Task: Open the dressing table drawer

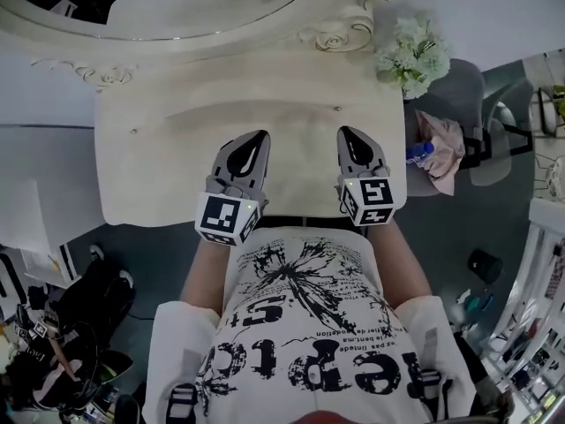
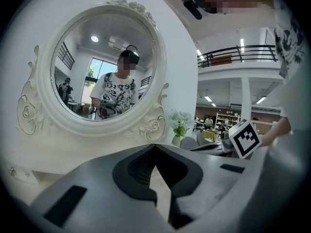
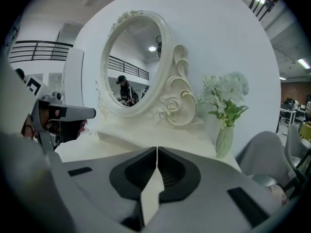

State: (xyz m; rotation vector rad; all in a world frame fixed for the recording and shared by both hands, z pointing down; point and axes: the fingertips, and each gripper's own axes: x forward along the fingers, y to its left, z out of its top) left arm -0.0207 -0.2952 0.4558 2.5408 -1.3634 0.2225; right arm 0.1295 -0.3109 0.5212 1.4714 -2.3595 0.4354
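Note:
The cream dressing table (image 1: pixel 159 175) fills the middle of the head view, its oval mirror (image 1: pixel 177 11) at the back. No drawer front shows; the near edge hides whatever is below it. Two small knobs (image 1: pixel 134 132) (image 1: pixel 336 109) sit on the raised back ledge. My left gripper (image 1: pixel 256 136) hovers over the near middle of the top, shut and empty. My right gripper (image 1: pixel 346 132) is beside it to the right, also shut on nothing. In the left gripper view the left gripper (image 2: pixel 154 146) points at the mirror (image 2: pixel 102 67). The right gripper (image 3: pixel 157 149) faces the mirror's right scroll (image 3: pixel 180 98).
A vase of white flowers (image 1: pixel 413 53) stands at the table's back right corner, also in the right gripper view as flowers (image 3: pixel 224 101). A grey chair (image 1: pixel 472 87) with a pink cloth (image 1: pixel 446 144) is to the right. Bags and clutter (image 1: pixel 62 343) lie on the floor at the left.

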